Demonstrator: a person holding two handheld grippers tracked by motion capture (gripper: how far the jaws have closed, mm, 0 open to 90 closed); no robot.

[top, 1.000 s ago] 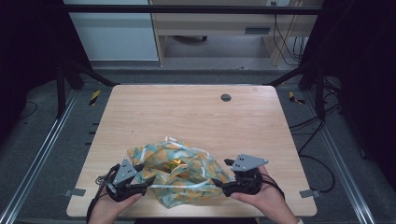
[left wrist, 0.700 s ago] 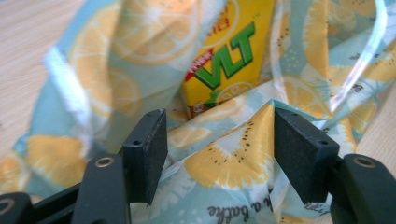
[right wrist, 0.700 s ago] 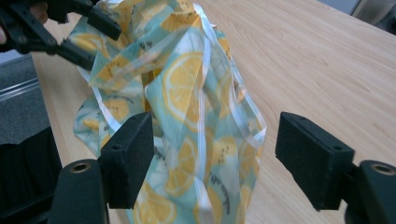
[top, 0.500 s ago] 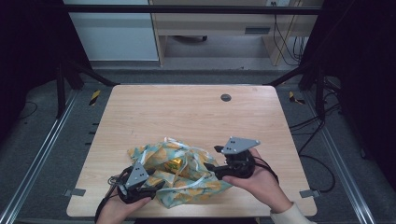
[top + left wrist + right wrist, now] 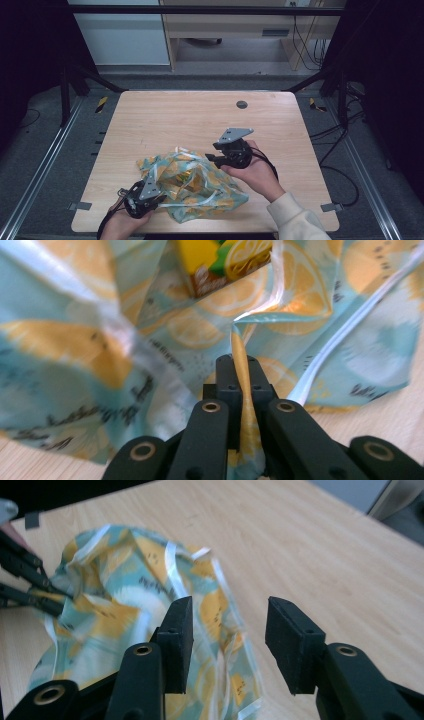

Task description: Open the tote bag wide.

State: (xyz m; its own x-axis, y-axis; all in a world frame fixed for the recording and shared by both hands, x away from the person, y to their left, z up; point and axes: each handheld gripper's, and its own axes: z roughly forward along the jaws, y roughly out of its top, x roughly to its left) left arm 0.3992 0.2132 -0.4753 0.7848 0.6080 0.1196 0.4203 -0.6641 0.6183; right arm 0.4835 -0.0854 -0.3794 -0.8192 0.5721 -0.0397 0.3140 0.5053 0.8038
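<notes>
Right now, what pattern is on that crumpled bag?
Yellow lemon slices on pale blue, with white stripes, cover the bag; clearest in the left gripper view.

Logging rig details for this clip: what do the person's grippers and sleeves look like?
Both grippers, left gripper and right gripper, are black with two jaws, each topped by a grey three-cornered plate and trailing a black cable. Brass-ringed pivots show near the jaws. The right arm wears a cream sleeve.

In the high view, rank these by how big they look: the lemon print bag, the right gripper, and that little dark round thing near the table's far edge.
1. Lemon print bag, by far the largest.
2. Right gripper, raised off the table, so nearness to the camera may enlarge it slightly.
3. Dark round thing, smallest.
</notes>
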